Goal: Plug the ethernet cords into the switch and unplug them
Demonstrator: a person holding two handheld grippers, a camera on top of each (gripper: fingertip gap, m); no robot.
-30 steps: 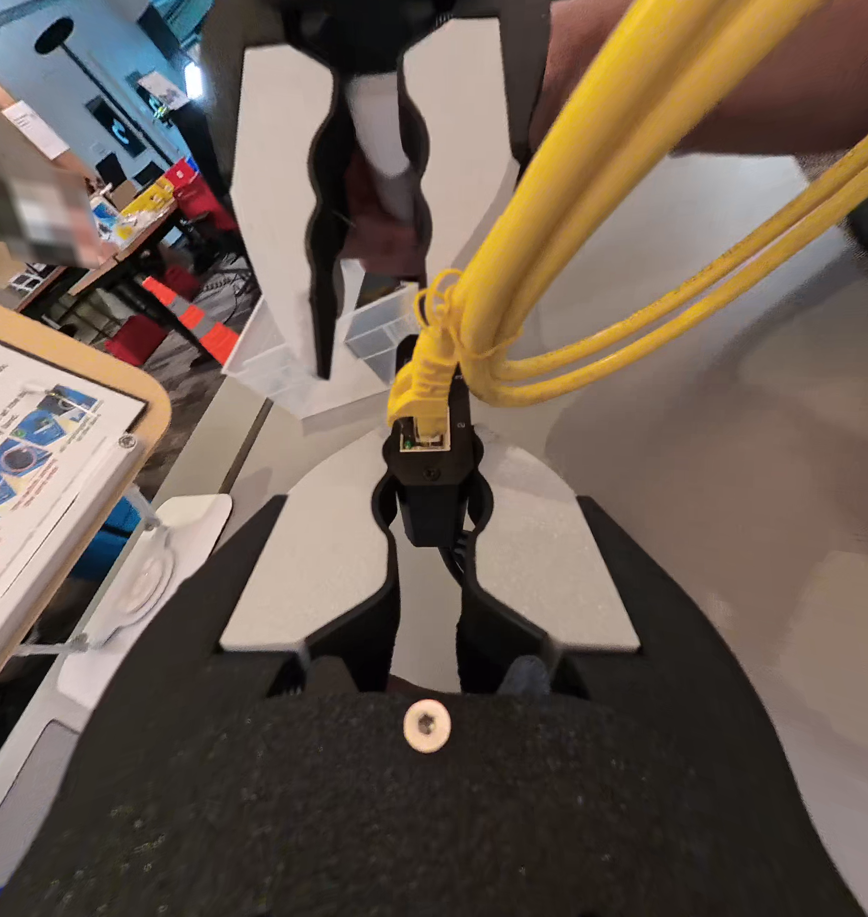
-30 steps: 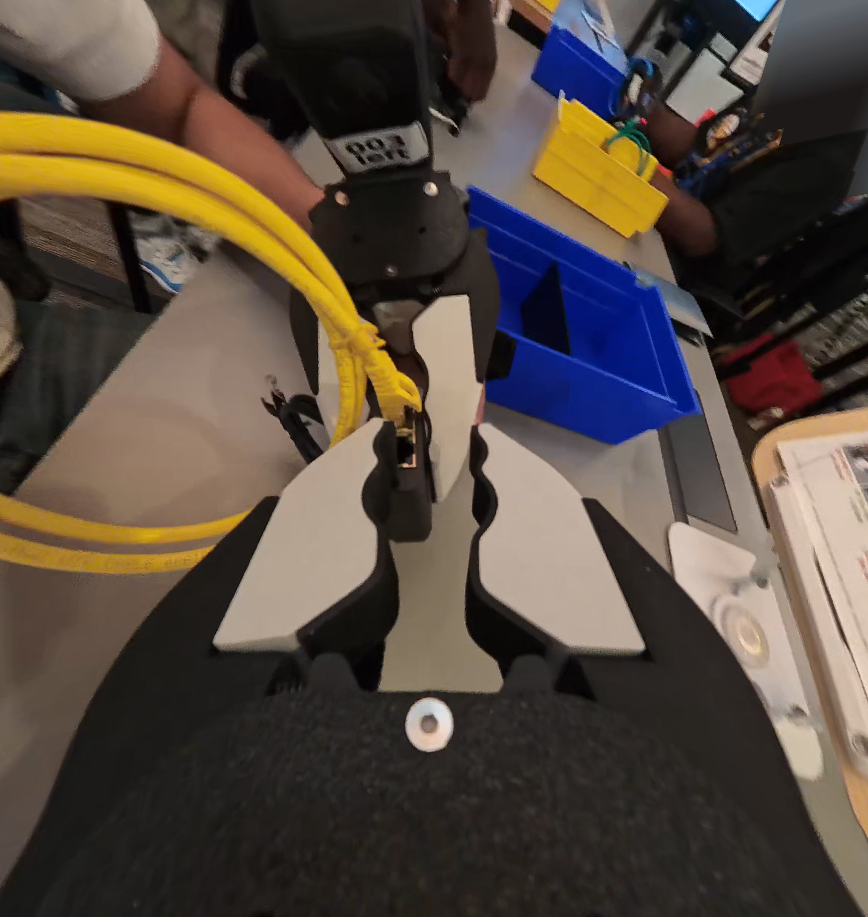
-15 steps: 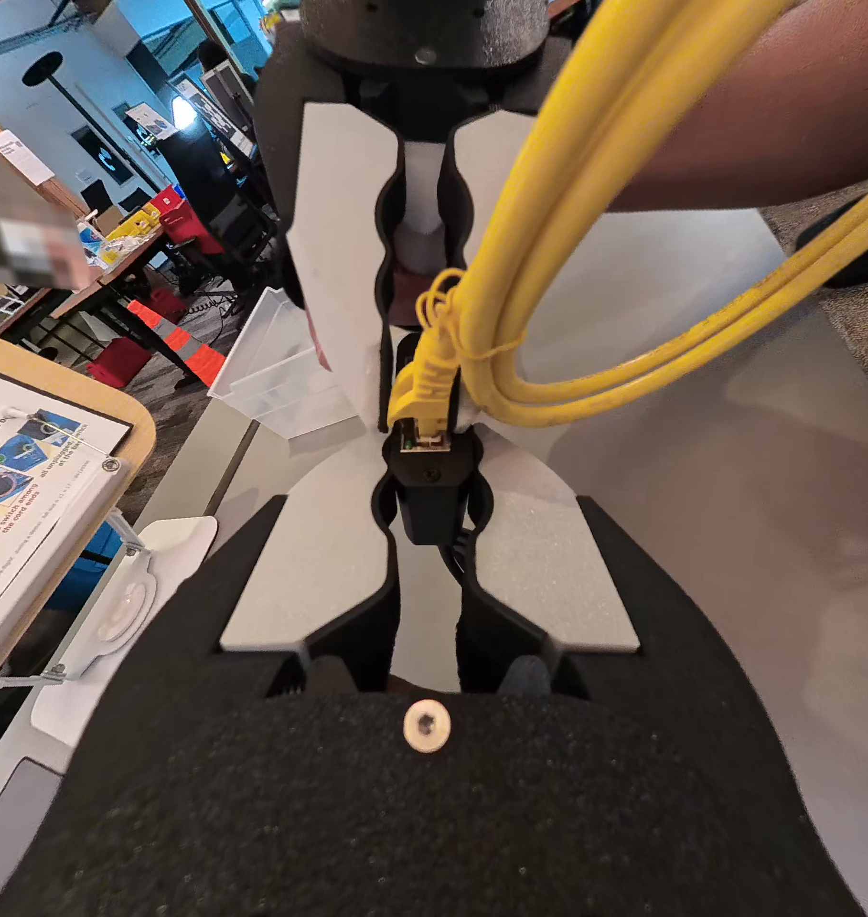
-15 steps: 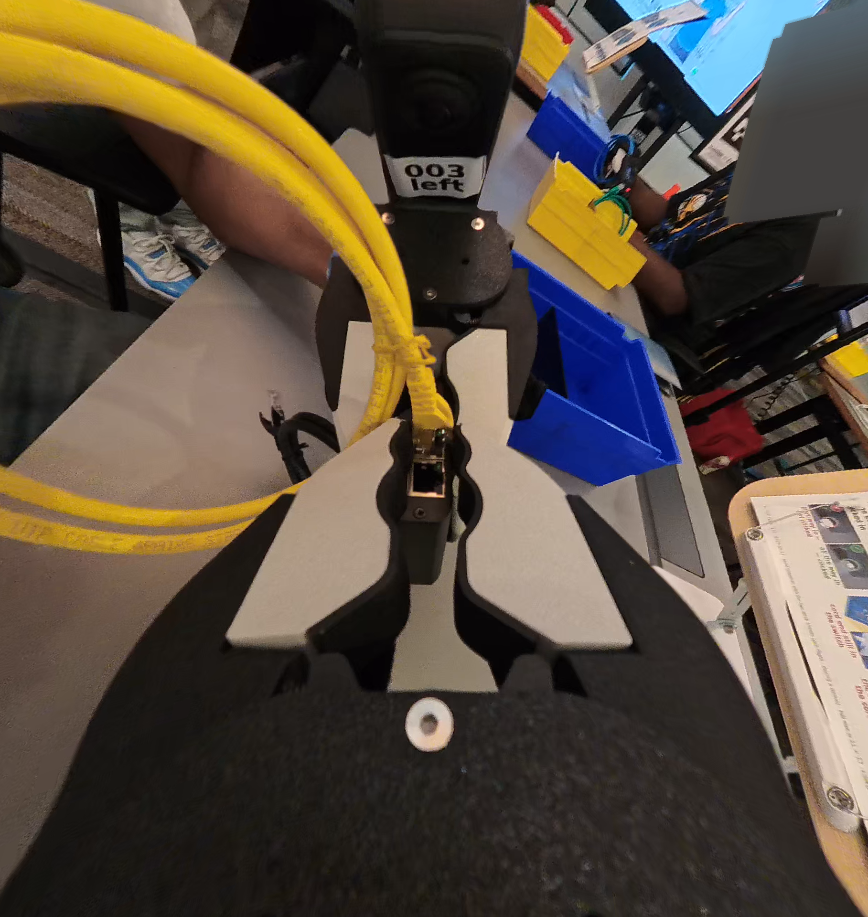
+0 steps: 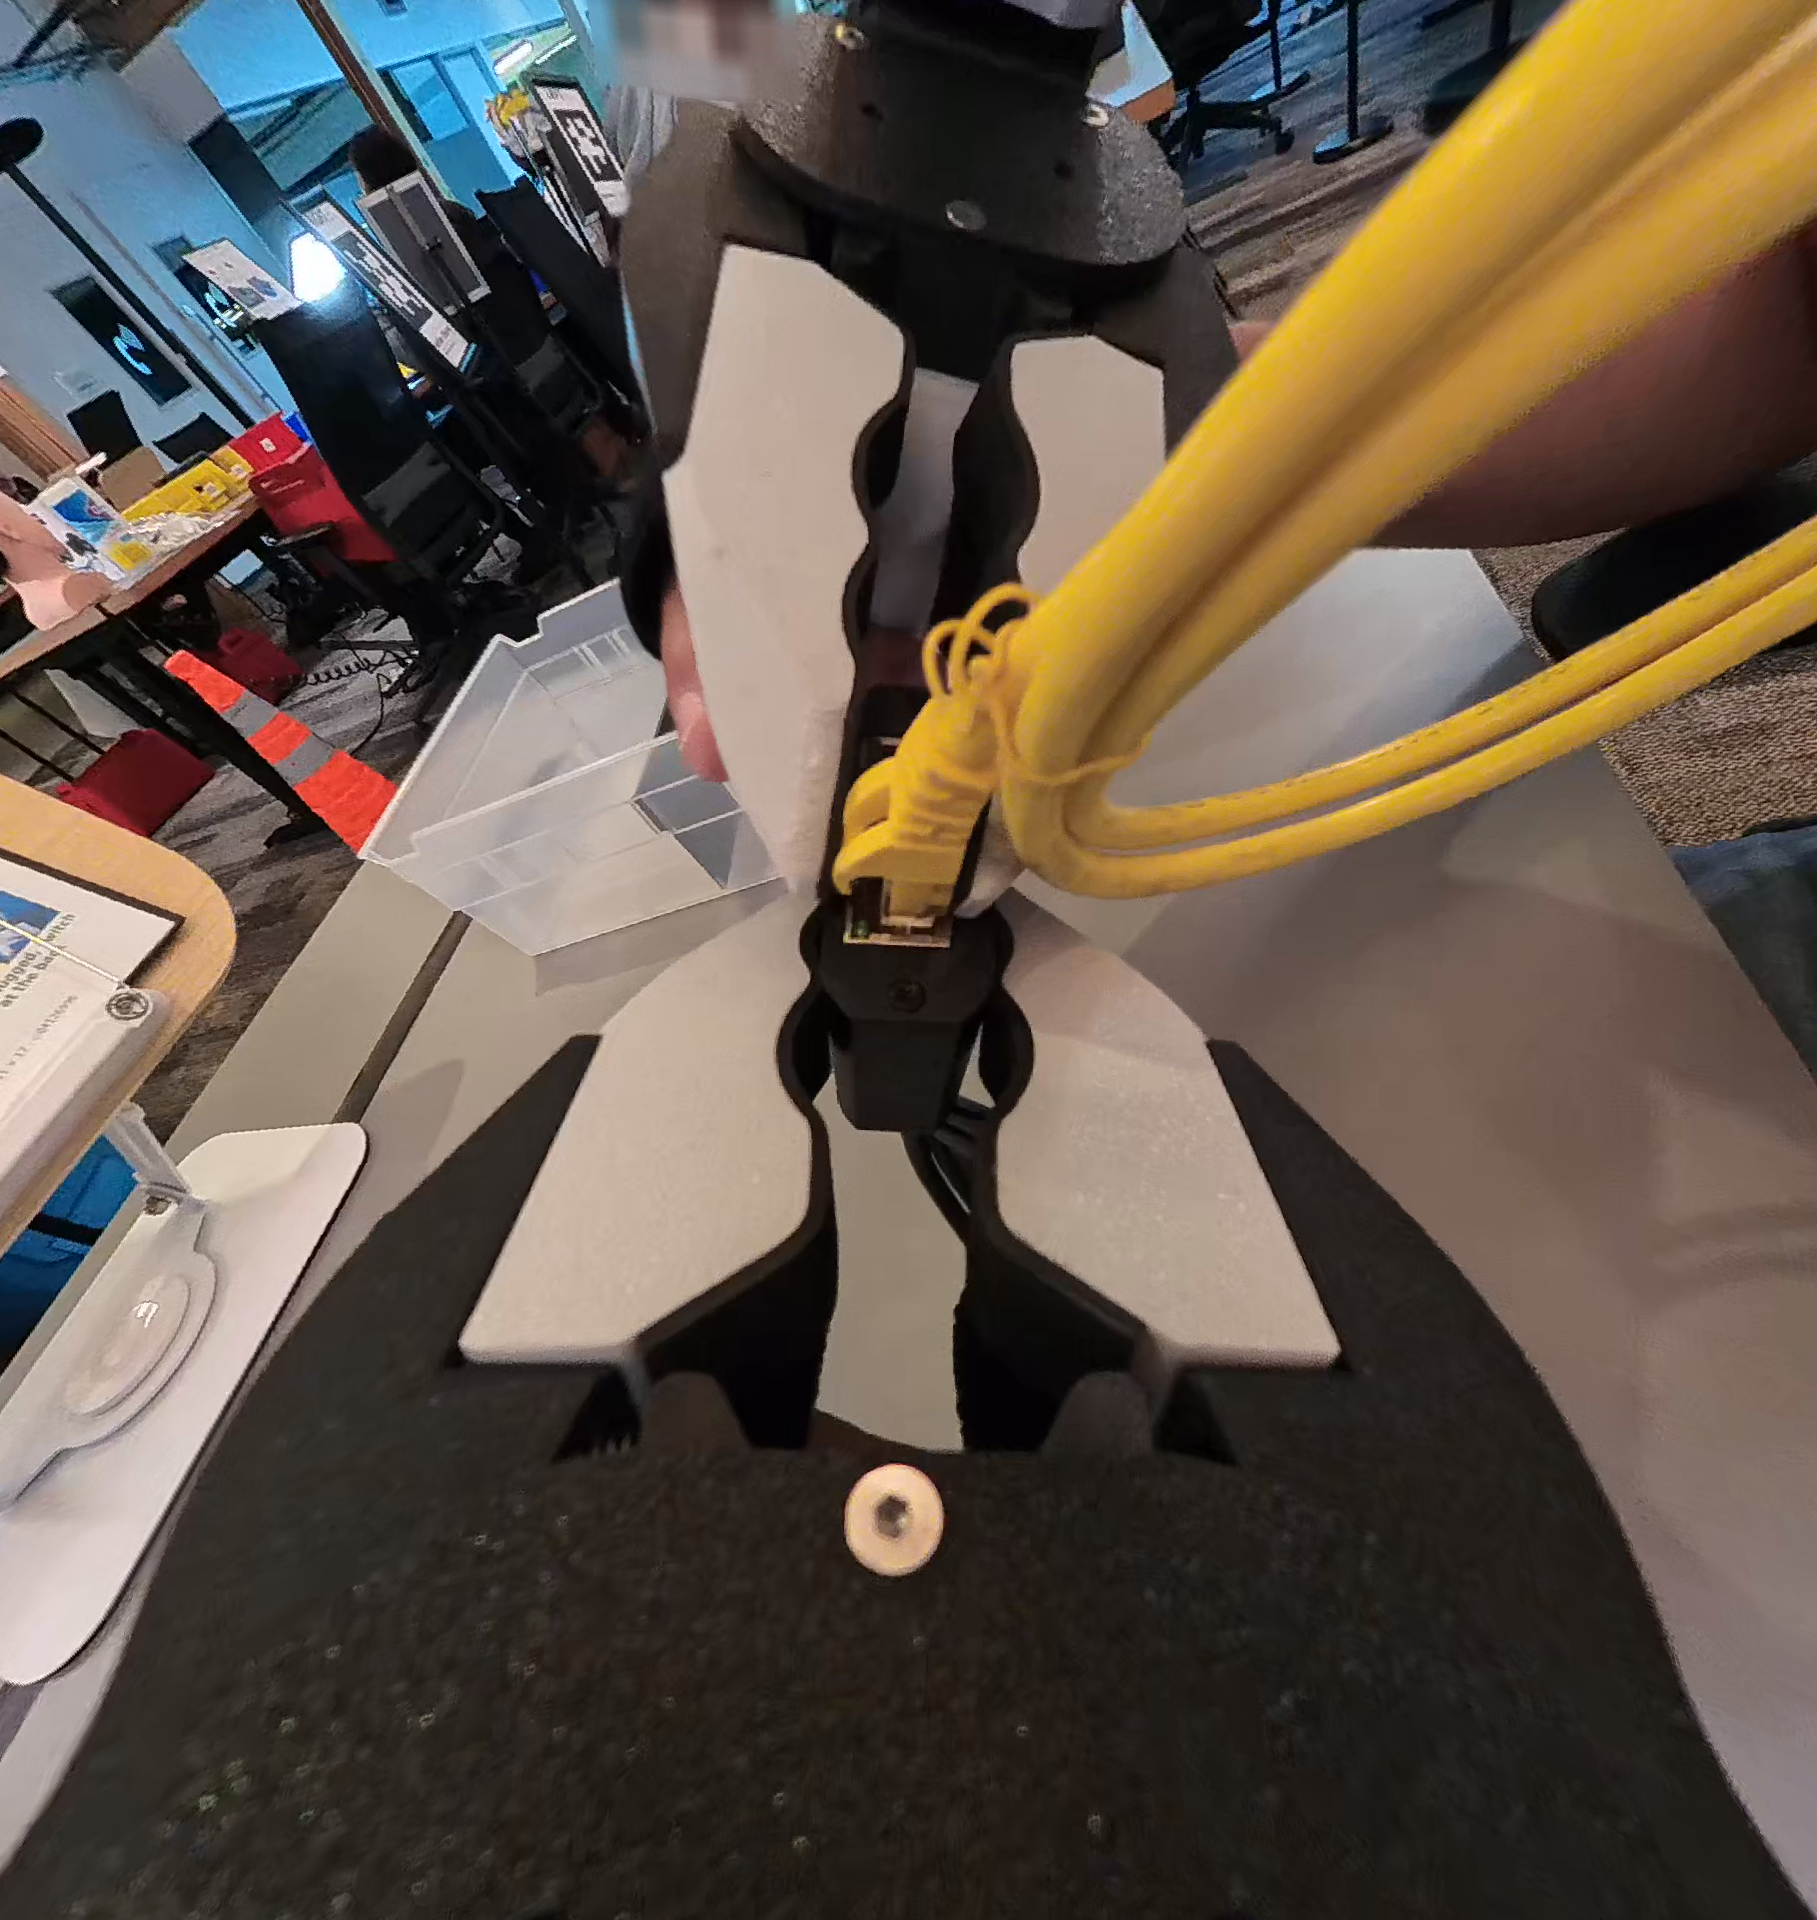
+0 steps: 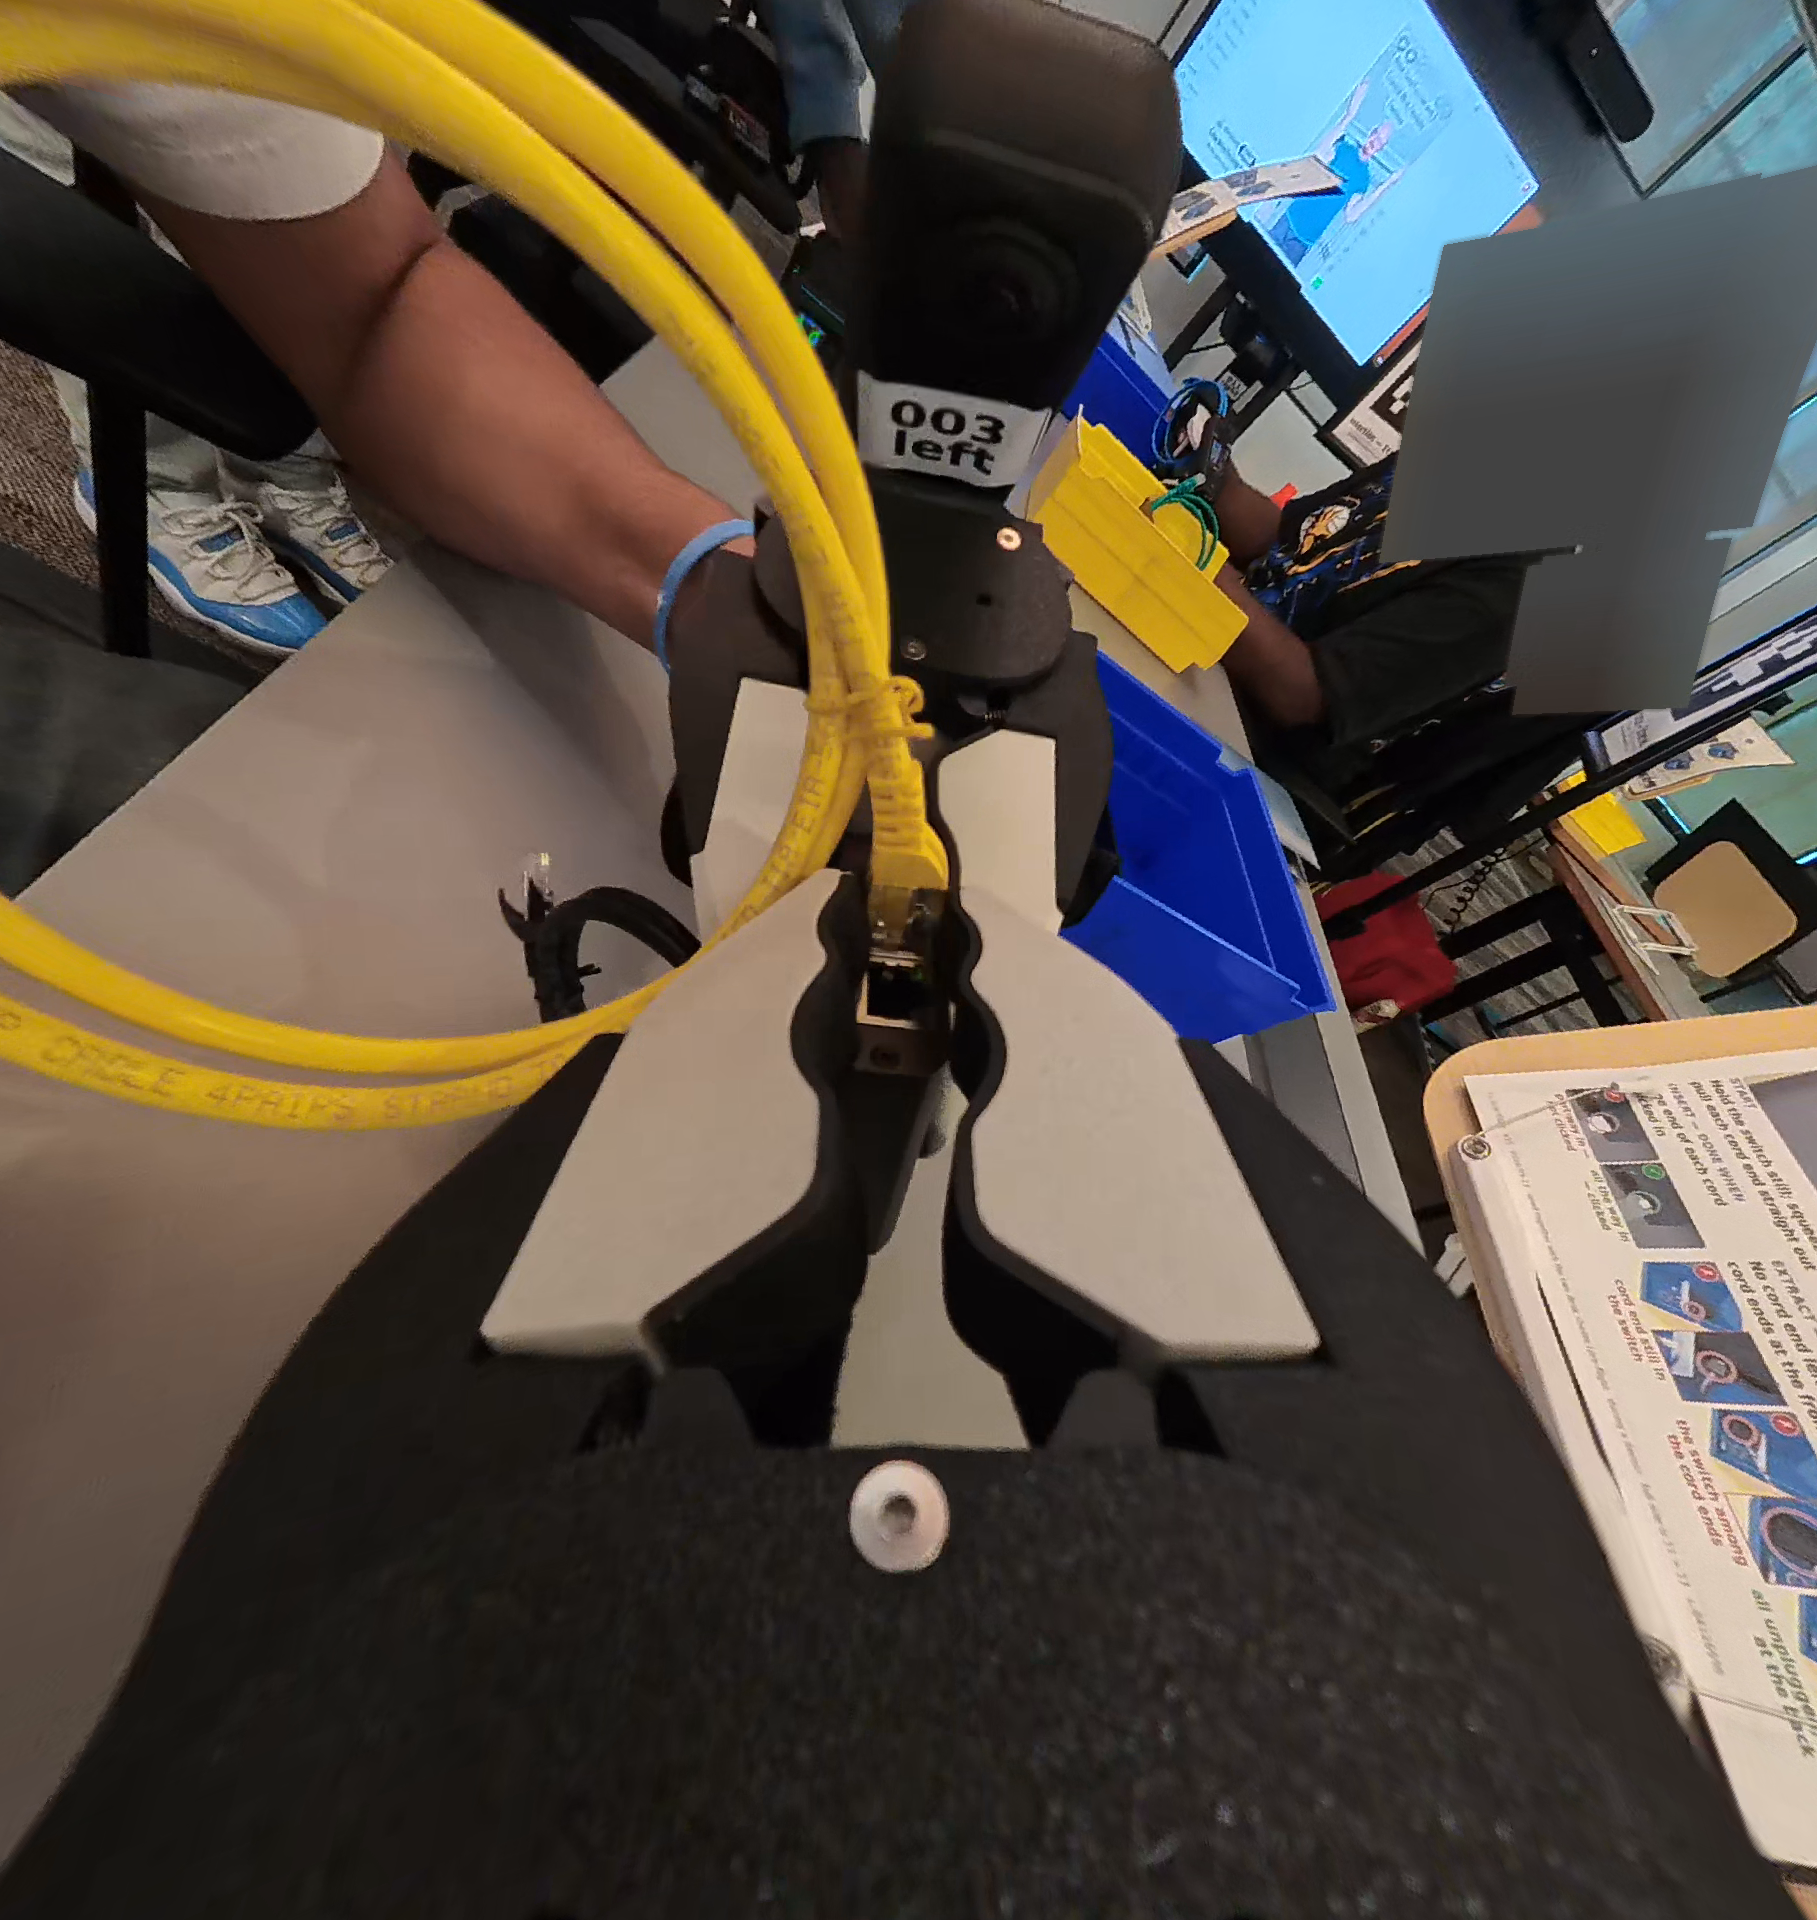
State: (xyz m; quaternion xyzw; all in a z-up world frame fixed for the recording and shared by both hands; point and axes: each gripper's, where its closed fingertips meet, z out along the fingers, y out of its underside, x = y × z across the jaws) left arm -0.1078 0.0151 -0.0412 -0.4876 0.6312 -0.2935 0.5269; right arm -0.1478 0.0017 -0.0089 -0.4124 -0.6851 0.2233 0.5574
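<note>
While the left gripper clamps its pads on the small black switch, the right gripper is narrowed onto the yellow plug of the ethernet cord at the switch's upper port; in the left wrist view its white fingers flank that plug. The plug sits at the mouth of the port, a second port just below it open. Yellow coils loop away from the plug, tied with a yellow twist, and hang over a person's forearm. A black cord lies on the grey table beneath. Farther out on that table stand a blue bin, a yellow bin and a clear plastic bin. A wooden board with a printed sheet lies beside the table. Beyond are other desks, chairs, an orange-and-grey cone and a lit screen.
</note>
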